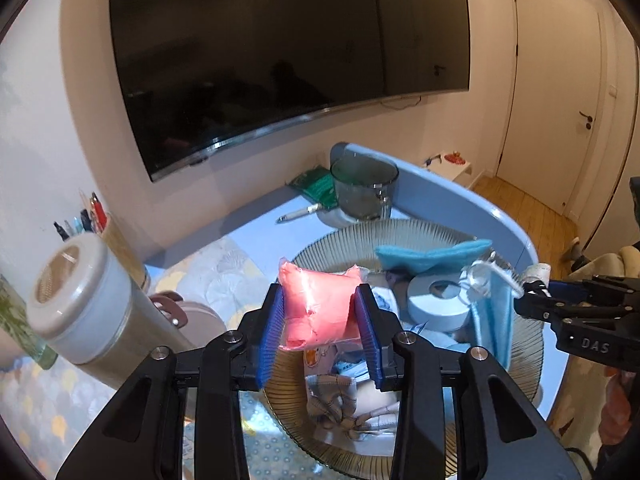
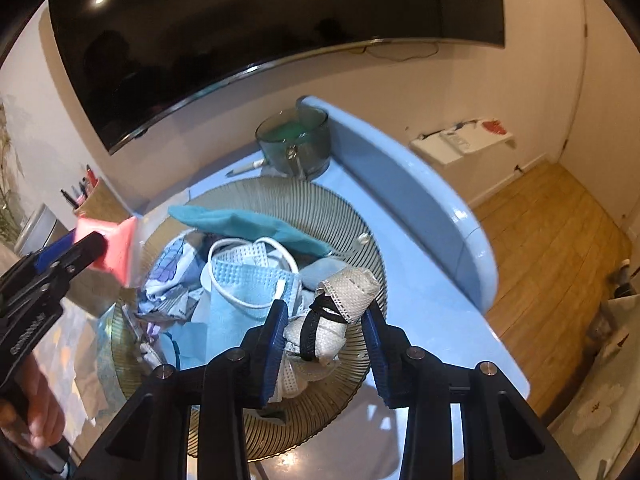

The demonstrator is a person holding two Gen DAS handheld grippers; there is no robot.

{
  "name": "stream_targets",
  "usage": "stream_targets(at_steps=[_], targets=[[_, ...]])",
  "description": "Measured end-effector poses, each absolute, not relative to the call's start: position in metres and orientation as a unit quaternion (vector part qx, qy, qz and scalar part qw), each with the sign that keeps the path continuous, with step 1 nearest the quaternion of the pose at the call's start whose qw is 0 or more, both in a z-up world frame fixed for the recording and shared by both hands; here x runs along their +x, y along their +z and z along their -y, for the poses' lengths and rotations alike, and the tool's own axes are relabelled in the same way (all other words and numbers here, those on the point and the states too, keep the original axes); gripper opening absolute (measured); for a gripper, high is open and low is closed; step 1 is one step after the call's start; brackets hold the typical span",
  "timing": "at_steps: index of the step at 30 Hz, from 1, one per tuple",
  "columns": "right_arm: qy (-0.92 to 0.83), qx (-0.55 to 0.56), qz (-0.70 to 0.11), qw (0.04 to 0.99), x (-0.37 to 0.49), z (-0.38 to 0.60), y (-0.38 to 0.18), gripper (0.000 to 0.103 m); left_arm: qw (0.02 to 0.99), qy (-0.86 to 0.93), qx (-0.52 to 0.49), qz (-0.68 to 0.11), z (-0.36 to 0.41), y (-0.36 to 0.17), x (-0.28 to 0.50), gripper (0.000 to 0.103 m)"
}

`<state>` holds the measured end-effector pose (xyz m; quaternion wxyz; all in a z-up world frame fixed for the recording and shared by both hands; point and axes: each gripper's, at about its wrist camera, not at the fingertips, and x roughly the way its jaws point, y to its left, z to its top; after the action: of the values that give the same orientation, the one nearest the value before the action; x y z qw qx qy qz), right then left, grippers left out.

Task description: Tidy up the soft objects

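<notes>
Left wrist view: pink packet (image 1: pixel 316 308) sits at frame centre between the blue pads of the left gripper (image 1: pixel 320 320), jaws clenched on it, above the ribbed glass bowl (image 1: pixel 400 232). Inside the bowl lie a teal cloth (image 1: pixel 432 256), a white tape roll (image 1: pixel 440 300) and a blue face mask (image 1: pixel 492 316); the lower contents are partly hidden behind the jaws. Right wrist view: right gripper (image 2: pixel 326 332) holds a white mesh bundle (image 2: pixel 332 320) with a black strap, jaws grasping it, over the bowl's near rim. A dark glass cup (image 2: pixel 296 144) stands on the blue worktop (image 2: pixel 424 312) at upper centre. A hand (image 2: pixel 36 412) is cut off at lower left.
</notes>
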<state>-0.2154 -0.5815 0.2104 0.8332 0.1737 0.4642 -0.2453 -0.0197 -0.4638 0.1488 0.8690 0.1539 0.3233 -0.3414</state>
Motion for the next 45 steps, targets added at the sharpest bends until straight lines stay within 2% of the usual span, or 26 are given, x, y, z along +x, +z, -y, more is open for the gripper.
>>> stream_targets(at_steps=[1, 3, 4, 5, 6, 14, 22, 27, 45], targets=[[-0.244, 0.174, -0.469, 0.831, -0.215, 0.583, 0.208, 0.045, 0.867, -0.341, 0.154, -0.33, 0.464, 0.146, -0.018, 0.048], [-0.243, 0.178, -0.474, 0.828, -0.217, 0.584, 0.205, 0.066, 0.863, -0.341, 0.151, -0.34, 0.461, 0.141, -0.017, 0.05], [-0.239, 0.18, -0.468, 0.831, -0.219, 0.584, 0.206, 0.068, 0.86, -0.344, 0.151, -0.347, 0.459, 0.14, -0.017, 0.054], [-0.233, 0.181, -0.463, 0.836, -0.221, 0.582, 0.209, 0.068, 0.856, -0.348, 0.151, -0.35, 0.458, 0.139, -0.019, 0.064], [-0.229, 0.184, -0.459, 0.838, -0.223, 0.58, 0.211, 0.068, 0.855, -0.353, 0.151, -0.349, 0.456, 0.14, -0.022, 0.067], [-0.223, 0.187, -0.442, 0.849, -0.231, 0.559, 0.23, 0.068, 0.86, -0.377, 0.167, -0.3, 0.424, 0.163, -0.062, 0.068], [-0.207, 0.151, -0.429, 0.866, -0.234, 0.504, 0.253, 0.069, 0.874, -0.373, 0.149, -0.272, 0.357, 0.186, -0.097, 0.068], [-0.179, 0.127, -0.424, 0.879, -0.233, 0.458, 0.26, 0.073, 0.892, -0.345, 0.136, -0.258, 0.295, 0.188, -0.11, 0.074], [0.01, 0.025, -0.47, 0.882, -0.154, 0.237, 0.213, 0.075, 0.938, -0.132, 0.091, -0.308, 0.062, 0.152, -0.101, 0.075]])
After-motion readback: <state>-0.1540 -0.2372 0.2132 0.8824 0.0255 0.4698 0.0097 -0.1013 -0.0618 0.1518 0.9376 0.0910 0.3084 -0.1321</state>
